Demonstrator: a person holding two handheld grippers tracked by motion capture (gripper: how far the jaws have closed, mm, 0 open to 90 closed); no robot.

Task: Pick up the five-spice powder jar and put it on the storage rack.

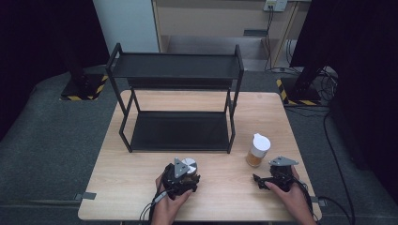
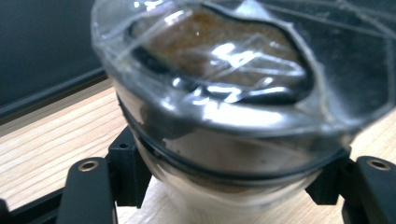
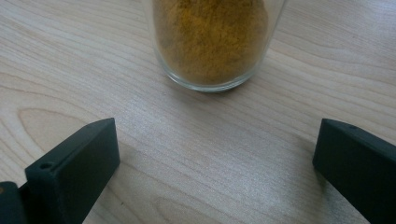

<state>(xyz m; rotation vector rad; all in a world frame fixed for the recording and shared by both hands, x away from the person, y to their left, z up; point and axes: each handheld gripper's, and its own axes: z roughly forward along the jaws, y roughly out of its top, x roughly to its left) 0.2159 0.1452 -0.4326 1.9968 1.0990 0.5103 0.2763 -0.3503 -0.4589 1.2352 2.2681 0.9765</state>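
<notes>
My left gripper (image 1: pixel 184 178) is shut on a clear jar (image 1: pixel 189 167) with a pale lid and dark contents, near the table's front edge. In the left gripper view that jar (image 2: pixel 233 107) looms large, its wall pinched between the two black jaws. A second jar (image 1: pixel 257 150) with a white lid and yellow-brown powder stands to the right. My right gripper (image 1: pixel 259 180) rests on the table just in front of it, open. In the right gripper view the powder jar (image 3: pixel 212 44) stands beyond the wide-apart jaws, nothing between them.
A black two-tier metal rack (image 1: pixel 176 101) stands at the back of the wooden table (image 1: pixel 126 183), both shelves bare. Dark floor mats, cables and stand bases surround the table.
</notes>
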